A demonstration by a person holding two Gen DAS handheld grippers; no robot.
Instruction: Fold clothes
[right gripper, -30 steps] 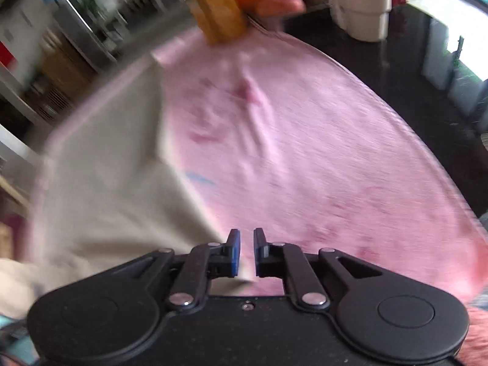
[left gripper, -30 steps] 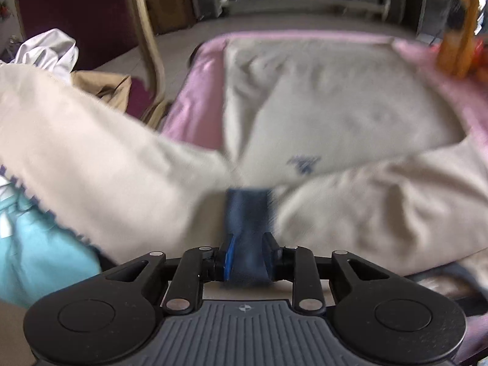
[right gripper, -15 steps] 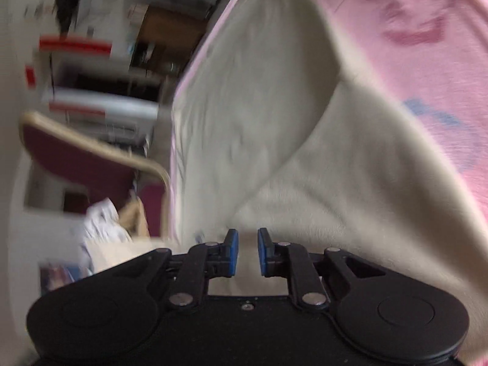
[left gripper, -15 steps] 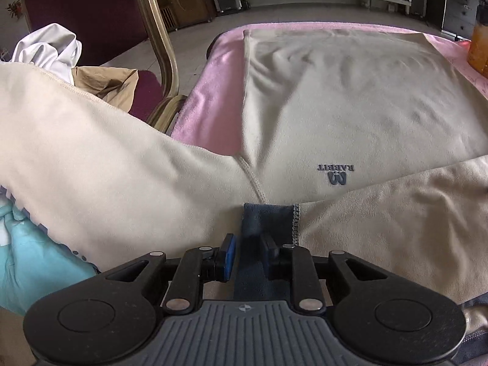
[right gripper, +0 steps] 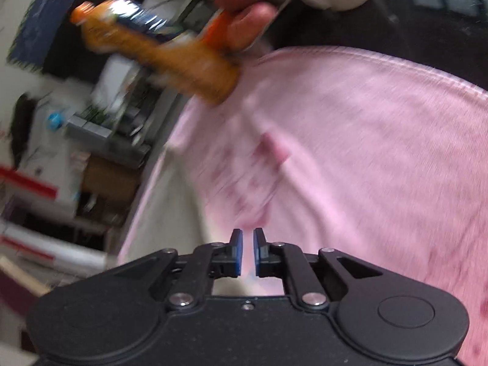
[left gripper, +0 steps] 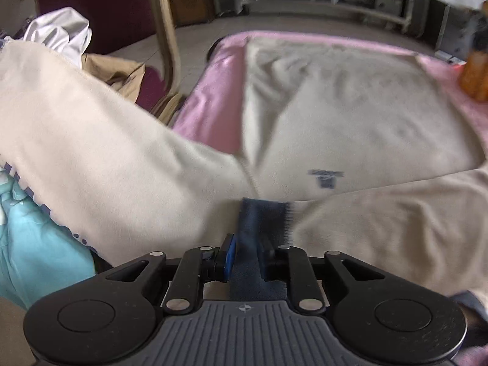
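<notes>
A cream shirt (left gripper: 350, 116) with a small dark logo lies spread on a pink blanket (left gripper: 210, 113). My left gripper (left gripper: 247, 253) is shut on the shirt's navy collar band (left gripper: 259, 222), with a cream sleeve (left gripper: 106, 158) draped to the left. In the right wrist view my right gripper (right gripper: 247, 251) is nearly shut with a thin gap and nothing clearly between its pads. It hovers over the pink blanket (right gripper: 366, 152), with a strip of the cream shirt (right gripper: 183, 201) to its left. The view is blurred.
A wooden chair (left gripper: 164, 36) with white and tan clothes (left gripper: 61, 33) stands left of the table. A light blue garment (left gripper: 36, 247) lies lower left. An orange bottle (right gripper: 170, 55) and pinkish items (right gripper: 244, 15) stand at the blanket's far edge. The table's dark edge (right gripper: 427, 45) shows beyond the blanket.
The right gripper has swung from over the cream shirt back toward the pink blanket and the orange bottle. The left gripper keeps its hold on the collar, shifting slightly.
</notes>
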